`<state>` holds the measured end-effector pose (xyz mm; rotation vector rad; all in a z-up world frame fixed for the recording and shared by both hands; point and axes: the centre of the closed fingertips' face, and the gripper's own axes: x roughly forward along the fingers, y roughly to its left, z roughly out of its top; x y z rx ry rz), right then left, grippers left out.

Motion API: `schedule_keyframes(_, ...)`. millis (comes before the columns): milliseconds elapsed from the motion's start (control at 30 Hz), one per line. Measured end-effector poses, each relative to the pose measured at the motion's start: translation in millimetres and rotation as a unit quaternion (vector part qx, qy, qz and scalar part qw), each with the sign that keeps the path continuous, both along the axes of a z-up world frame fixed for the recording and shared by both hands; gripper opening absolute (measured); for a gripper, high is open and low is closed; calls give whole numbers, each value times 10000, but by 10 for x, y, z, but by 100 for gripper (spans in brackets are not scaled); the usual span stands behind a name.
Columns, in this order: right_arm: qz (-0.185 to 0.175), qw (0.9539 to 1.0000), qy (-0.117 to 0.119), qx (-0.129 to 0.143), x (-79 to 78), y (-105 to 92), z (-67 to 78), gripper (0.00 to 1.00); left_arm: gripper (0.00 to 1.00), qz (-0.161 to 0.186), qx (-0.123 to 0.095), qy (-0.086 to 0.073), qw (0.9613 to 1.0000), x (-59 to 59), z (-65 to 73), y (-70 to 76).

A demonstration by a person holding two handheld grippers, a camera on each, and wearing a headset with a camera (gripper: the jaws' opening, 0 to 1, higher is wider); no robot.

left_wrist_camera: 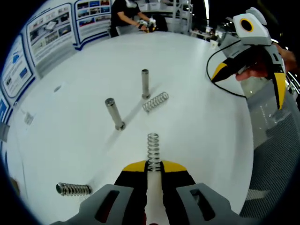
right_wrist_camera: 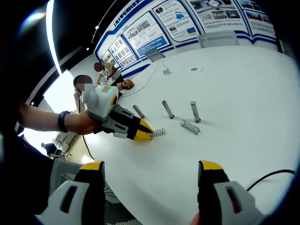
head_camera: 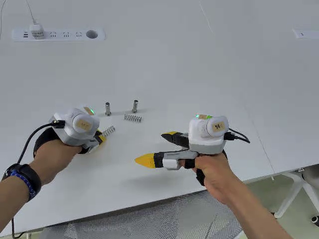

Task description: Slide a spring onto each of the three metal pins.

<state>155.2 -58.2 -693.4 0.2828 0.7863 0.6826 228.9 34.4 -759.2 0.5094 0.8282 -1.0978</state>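
The left gripper (left_wrist_camera: 153, 166) has its yellow-tipped jaws pinched together on one end of a spring (left_wrist_camera: 153, 149), which sticks straight out ahead of the tips, over the white table (left_wrist_camera: 201, 136). Ahead of that spring and a little to the left, the nearer pin (left_wrist_camera: 114, 113) stands on its base, leaning in the fisheye picture. The farther pin (left_wrist_camera: 145, 84) stands upright beyond it, almost in line with the jaws. A loose spring (left_wrist_camera: 155, 101) lies flat just beside the foot of the farther pin, on its right and apart from the held one. Back to the left of the jaws lies a coiled piece (left_wrist_camera: 73, 189); whether it is a bare spring or a spring on a pin, I cannot tell. The right gripper (left_wrist_camera: 248, 61) hangs well off to the right of the left one, beyond both pins, with its jaws spread wide and nothing between them. In the head view a power strip (head_camera: 58, 34) lies far ahead of both grippers.
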Motion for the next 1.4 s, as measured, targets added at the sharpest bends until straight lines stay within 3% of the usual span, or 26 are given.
schedule_keyframes(367, 73, 9999, 22, 79, -14, 86, 25, 82, 10, 364, -176, 217, 9989, -154, 34, 208)
schedule_keyframes(833, 156, 9997, 47, 182, -50, 191, 36, 79, 10, 544, -333, 190, 9978, -284, 195, 416)
schedule_keyframes(1033, 226, 9995, 61, 224, -76, 257, 36, 78, 10, 640, -444, 158, 9968, -323, 324, 478)
schedule_keyframes(1400, 388, 9986, 57, 354, -106, 436, 63, 75, 10, 631, -614, 123, 9960, -579, 522, 534)
